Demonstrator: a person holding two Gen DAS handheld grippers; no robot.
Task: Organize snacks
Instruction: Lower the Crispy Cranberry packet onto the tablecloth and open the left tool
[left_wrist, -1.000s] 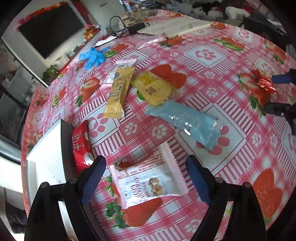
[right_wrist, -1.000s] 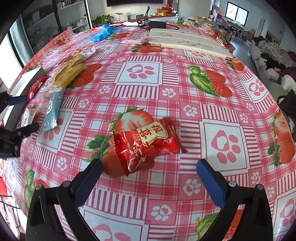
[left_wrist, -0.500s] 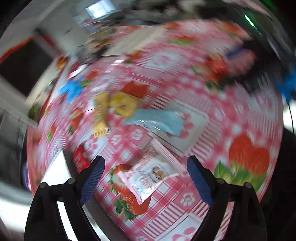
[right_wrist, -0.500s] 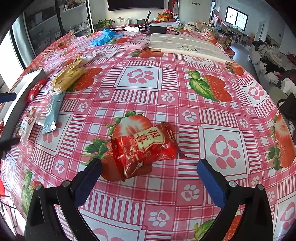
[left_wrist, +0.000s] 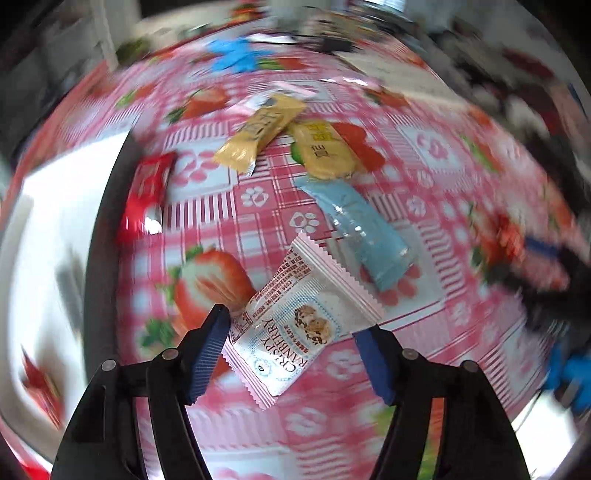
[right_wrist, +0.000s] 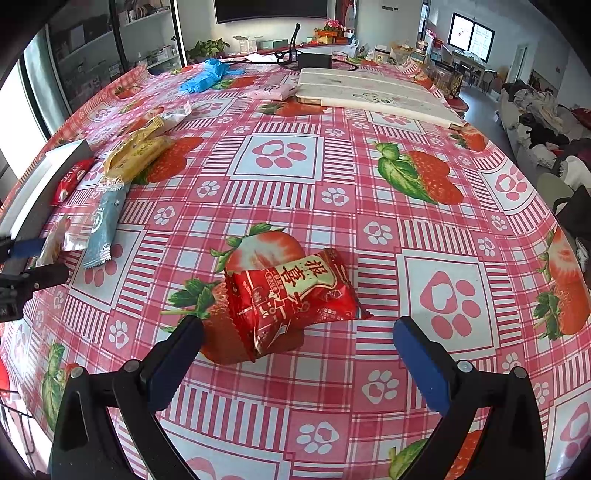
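The left gripper (left_wrist: 293, 345) is squeezing a white snack packet (left_wrist: 301, 319) between its blue pads. The packet is sitting crooked between the pads, with the pink checked table (left_wrist: 424, 155) showing behind it. This view is blurry. Past the packet, a light blue packet (left_wrist: 360, 230) is lying on the table. Two yellow packets (left_wrist: 264, 134) are lying beyond it, and they are overlapping a little. A small red packet (left_wrist: 146, 194) is resting right next to the dark edge of a white box (left_wrist: 59, 221) on the left.

The right gripper (right_wrist: 297, 349) is staying wide open and is holding nothing. A puffy red snack packet (right_wrist: 290, 297) is lying on the table just in front of it, between the two fingers but not touching them. Far back, a blue glove (right_wrist: 205, 75) is lying near the table edge.
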